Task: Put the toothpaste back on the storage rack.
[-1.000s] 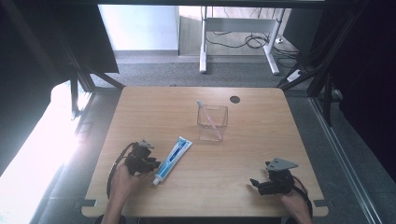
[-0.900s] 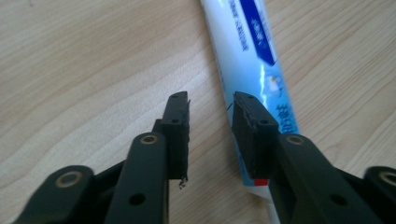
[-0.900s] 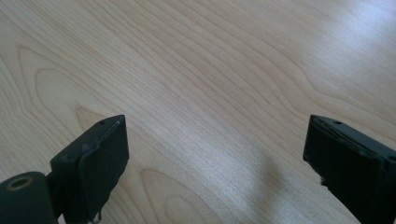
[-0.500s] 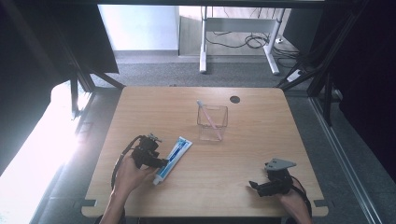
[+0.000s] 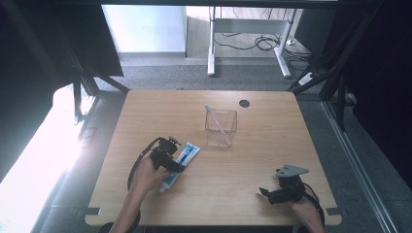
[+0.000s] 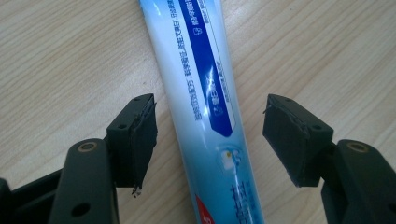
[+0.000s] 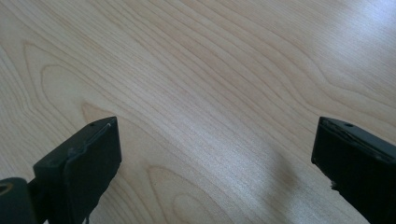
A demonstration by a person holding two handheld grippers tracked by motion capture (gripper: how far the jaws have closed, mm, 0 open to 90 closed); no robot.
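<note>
A white and blue toothpaste tube [image 5: 183,158] [image 6: 205,93] lies flat on the wooden table [image 5: 252,184], left of centre. My left gripper [image 5: 171,165] [image 6: 210,140] hovers over the tube's middle; its jaws have just been opening and now straddle the tube with a gap on each side, pads clear of it. A clear plastic cup [image 5: 221,127] stands past the tube with a pink toothbrush [image 5: 217,121] leaning inside. My right gripper [image 5: 272,193] [image 7: 217,154] rests low at the table's front right, wide open over bare wood.
A dark round hole [image 5: 244,103] sits near the table's far edge. Black frame struts rise on both sides of the table. Beyond the far edge, a white desk leg and cables stand on the grey floor.
My left gripper has moved right onto the toothpaste tube, and its jaws have spread around it. The right gripper has kept still.
</note>
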